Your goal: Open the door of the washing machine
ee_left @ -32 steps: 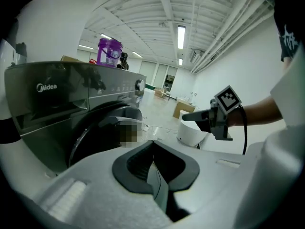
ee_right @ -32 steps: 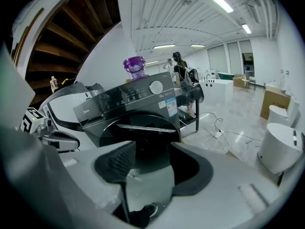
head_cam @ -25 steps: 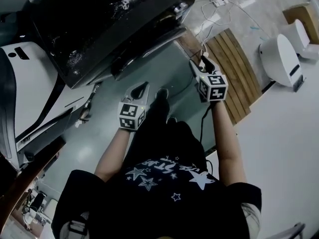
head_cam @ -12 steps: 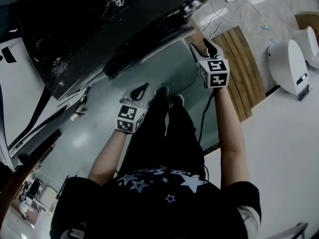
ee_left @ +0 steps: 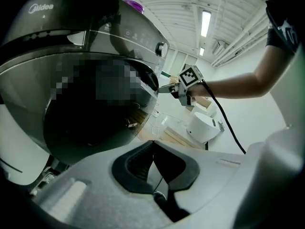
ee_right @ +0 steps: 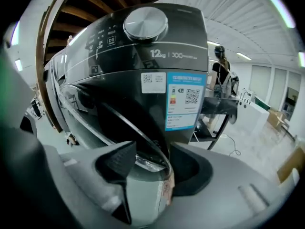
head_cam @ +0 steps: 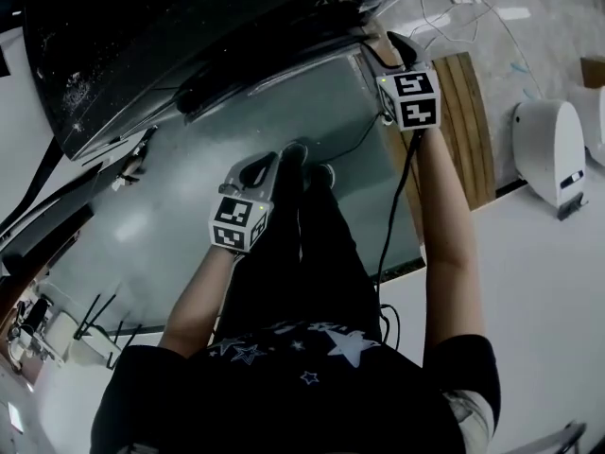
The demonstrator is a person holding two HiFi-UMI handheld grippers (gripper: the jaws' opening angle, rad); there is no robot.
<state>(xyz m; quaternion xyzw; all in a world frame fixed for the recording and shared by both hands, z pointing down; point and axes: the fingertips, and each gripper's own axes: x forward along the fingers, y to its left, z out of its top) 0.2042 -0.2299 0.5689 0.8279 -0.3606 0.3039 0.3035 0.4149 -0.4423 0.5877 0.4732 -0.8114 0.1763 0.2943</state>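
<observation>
Lab-like hall: ribbed white ceiling (ee_left: 176, 4), strip light (ee_left: 206, 23), exposed pipes (ee_left: 238, 39).

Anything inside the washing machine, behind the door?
Can't tell. The door is dark glass, so the drum behind it is hidden. Visible: its chrome rim, clamped between the jaws of the right gripper.

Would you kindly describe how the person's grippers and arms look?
The left gripper and right gripper are light grey, dark inside the jaws, each with a cube of black-and-white square markers. A black cable trails from the right one. The shirt is dark, short-sleeved, with white stars.
</observation>
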